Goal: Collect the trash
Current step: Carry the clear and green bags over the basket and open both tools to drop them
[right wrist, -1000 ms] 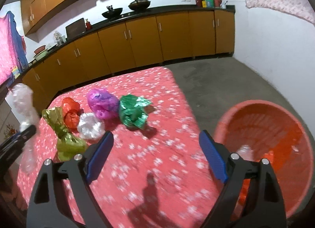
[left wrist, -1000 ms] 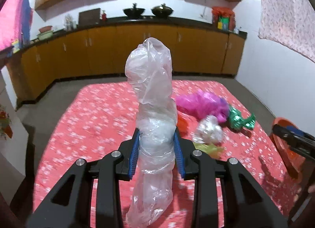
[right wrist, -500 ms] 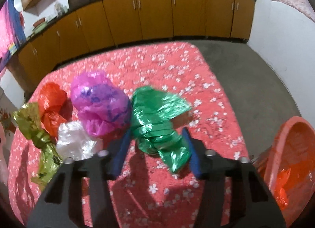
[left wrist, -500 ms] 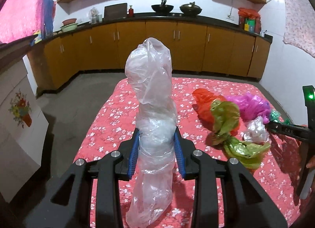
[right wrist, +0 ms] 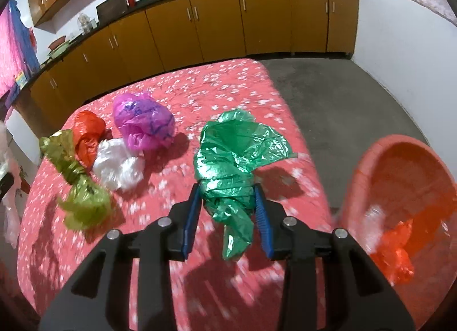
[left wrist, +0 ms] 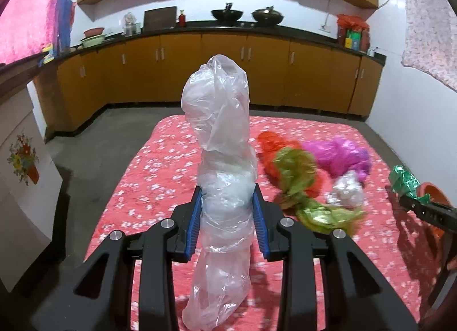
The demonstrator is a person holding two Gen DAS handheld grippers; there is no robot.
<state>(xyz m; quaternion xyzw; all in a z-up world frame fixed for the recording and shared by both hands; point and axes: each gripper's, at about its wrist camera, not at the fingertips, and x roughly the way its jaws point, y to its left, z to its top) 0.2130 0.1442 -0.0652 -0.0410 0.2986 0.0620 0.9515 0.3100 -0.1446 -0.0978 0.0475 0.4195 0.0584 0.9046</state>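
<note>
My left gripper (left wrist: 227, 196) is shut on a tall, crumpled clear plastic bag (left wrist: 220, 119) and holds it upright above the near part of the red flowered table (left wrist: 160, 176). In the right wrist view, a crumpled green plastic bag (right wrist: 237, 145) sits between the blue pads of my right gripper (right wrist: 227, 191). Its jaws are closing and the pads press on the bag's twisted neck. The green bag (left wrist: 404, 181) also shows at the right edge of the left wrist view. An orange basin (right wrist: 400, 176) stands off the table's right edge.
On the table lie a pink bag (right wrist: 142, 123), a white bag (right wrist: 118, 165), a red-orange bag (right wrist: 87, 133) and an olive-green bag (right wrist: 77, 188). The basin holds an orange bag (right wrist: 395, 251) and a clear scrap. Brown cabinets (right wrist: 217, 25) line the far wall.
My right gripper went from wide open to the green bag, closed around it and carried it off the table surface to the right. The left gripper kept its hold on the clear bag.
</note>
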